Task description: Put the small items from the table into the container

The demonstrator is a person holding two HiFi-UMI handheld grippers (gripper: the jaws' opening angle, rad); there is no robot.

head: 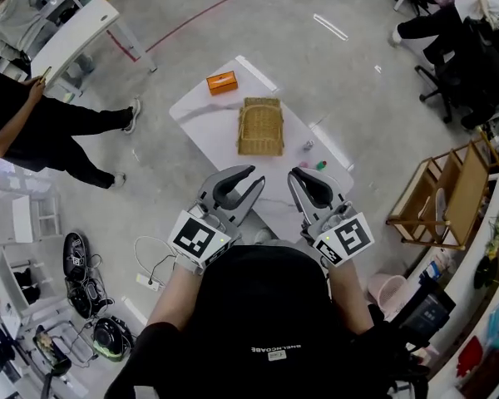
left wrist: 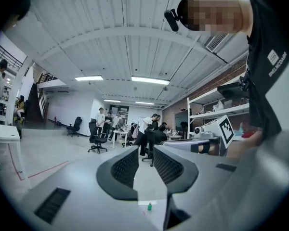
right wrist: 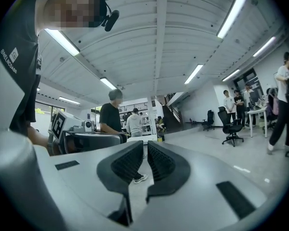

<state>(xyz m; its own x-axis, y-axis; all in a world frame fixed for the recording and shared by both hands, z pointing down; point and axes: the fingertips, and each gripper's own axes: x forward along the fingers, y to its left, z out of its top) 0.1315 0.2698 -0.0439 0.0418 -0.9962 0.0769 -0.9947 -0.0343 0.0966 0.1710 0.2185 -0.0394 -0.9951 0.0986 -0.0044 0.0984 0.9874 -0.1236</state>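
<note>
A woven wicker basket [head: 260, 126] lies in the middle of the white table [head: 201, 113]. Small items sit near the table's right edge: a pale piece [head: 308, 145] and a green and red piece [head: 321, 165]. My left gripper [head: 254, 177] hovers level at the table's near edge, open, with nothing between its jaws [left wrist: 145, 153]. A small green item [left wrist: 149, 206] shows on the tabletop below them. My right gripper [head: 298, 175] is beside it, shut and empty [right wrist: 145, 150]. Both point toward the basket from short of it.
An orange box [head: 222, 82] stands at the table's far left corner. A person [head: 41, 127] stands left of the table on the floor. A wooden cart [head: 437, 198] is at the right, a pink bin [head: 385, 289] near it. Shoes and cables [head: 79, 264] lie at lower left.
</note>
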